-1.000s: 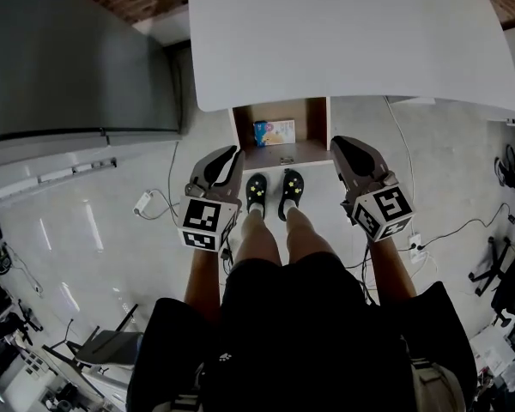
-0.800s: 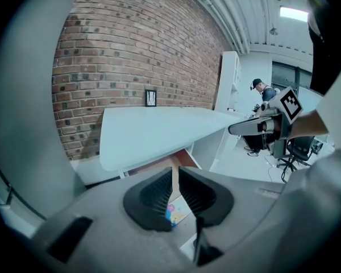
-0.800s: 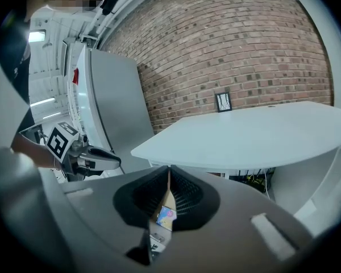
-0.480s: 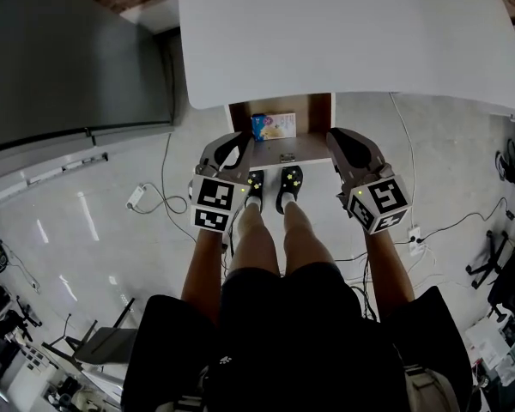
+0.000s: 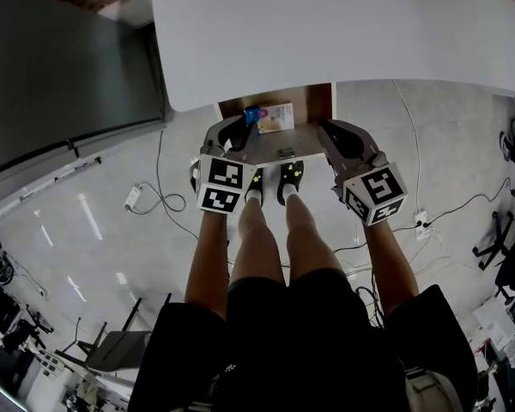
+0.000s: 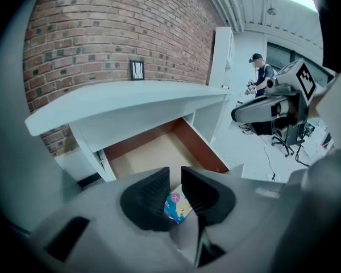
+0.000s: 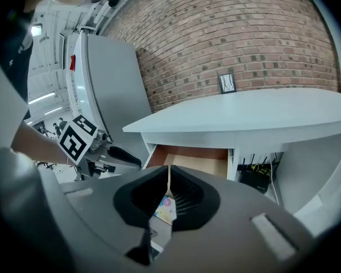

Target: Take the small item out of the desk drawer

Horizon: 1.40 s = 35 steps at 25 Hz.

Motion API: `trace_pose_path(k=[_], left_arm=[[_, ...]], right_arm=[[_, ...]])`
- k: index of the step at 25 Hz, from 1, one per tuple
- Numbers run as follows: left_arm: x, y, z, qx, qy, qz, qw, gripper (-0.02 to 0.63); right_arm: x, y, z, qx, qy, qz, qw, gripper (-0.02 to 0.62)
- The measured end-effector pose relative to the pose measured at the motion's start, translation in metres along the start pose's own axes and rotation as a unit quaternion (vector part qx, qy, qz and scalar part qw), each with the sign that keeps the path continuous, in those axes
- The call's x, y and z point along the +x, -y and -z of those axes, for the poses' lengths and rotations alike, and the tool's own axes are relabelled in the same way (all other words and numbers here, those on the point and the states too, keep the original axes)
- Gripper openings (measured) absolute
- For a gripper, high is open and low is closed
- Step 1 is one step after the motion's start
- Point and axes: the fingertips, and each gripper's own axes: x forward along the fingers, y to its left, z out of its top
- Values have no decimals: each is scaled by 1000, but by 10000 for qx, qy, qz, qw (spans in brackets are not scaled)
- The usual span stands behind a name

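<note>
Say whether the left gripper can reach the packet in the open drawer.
Probably yes: the drawer stands open, the packet lies uncovered, and the left gripper, jaws just opening with nothing between them, points at it.

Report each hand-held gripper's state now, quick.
Left hand-held gripper: open, jaws have just been opening, nothing gripped; the packet lies beyond the gap.
Right hand-held gripper: closed, empty.

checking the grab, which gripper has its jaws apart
The left gripper: its jaws have just been opening, nothing between them, packet beyond; the right gripper's are together.
</note>
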Motion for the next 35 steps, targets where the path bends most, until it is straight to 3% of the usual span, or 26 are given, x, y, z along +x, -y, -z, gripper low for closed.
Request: trace_pose_path(k=[7, 19, 23, 29, 35], left_arm=[[38, 2, 30, 520, -573, 161, 9969, 74], [88, 8, 65, 1373, -1378, 516, 9795, 123], [101, 11, 71, 1765, -1659, 624, 9682, 124], [121, 13, 89, 1841, -2060, 744, 9582, 135], [133, 16, 93, 1854, -2260, 695, 9538, 149]], right_arm=[[20, 2, 17, 68, 33, -109, 9999, 26], [31, 8, 41, 250, -20, -41, 9997, 26], [32, 11, 43, 321, -3, 3, 9995, 26], [36, 14, 49, 414, -31, 23, 9991, 26], [32, 23, 53, 506, -48, 63, 9987, 26]])
